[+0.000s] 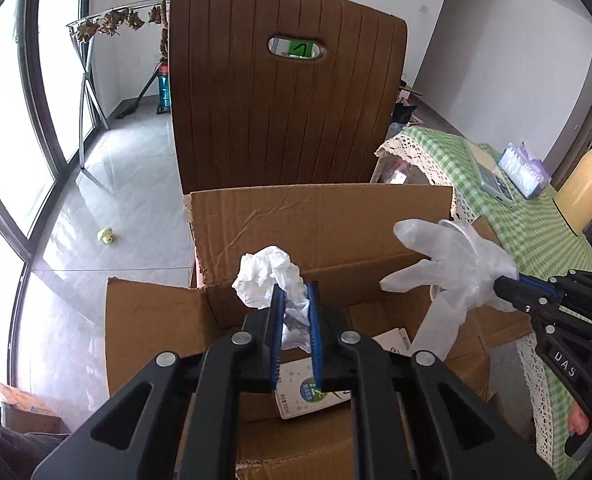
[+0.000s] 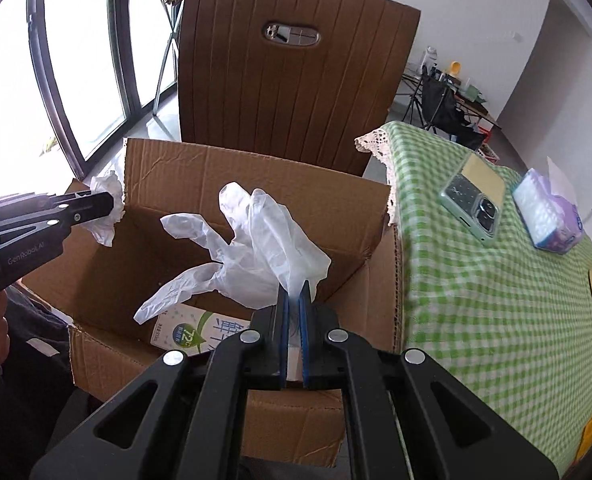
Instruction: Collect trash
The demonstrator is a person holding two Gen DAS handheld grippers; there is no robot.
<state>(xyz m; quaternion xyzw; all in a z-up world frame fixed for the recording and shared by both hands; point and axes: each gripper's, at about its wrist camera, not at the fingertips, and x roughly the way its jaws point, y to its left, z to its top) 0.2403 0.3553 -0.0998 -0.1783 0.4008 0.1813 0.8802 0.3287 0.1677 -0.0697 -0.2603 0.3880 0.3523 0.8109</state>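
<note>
Two hand-held grippers pinch tissue (image 1: 267,280) and glove (image 2: 255,248) over box (image 2: 336,216).

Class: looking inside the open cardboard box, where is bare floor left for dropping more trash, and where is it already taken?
Bare bottom of the cardboard box lies toward its far and left walls. The near right corner is taken by a carton. Above hang the glove and the crumpled tissue.

crumpled tissue (image 1: 269,276), limp glove (image 2: 255,256), over box (image 2: 255,196)

box (image 2: 255,208) 1 | glove (image 2: 255,248) 1 | tissue wad (image 1: 269,276) 1 | carton (image 2: 191,332) 1 | phone (image 2: 472,210) 1
</note>
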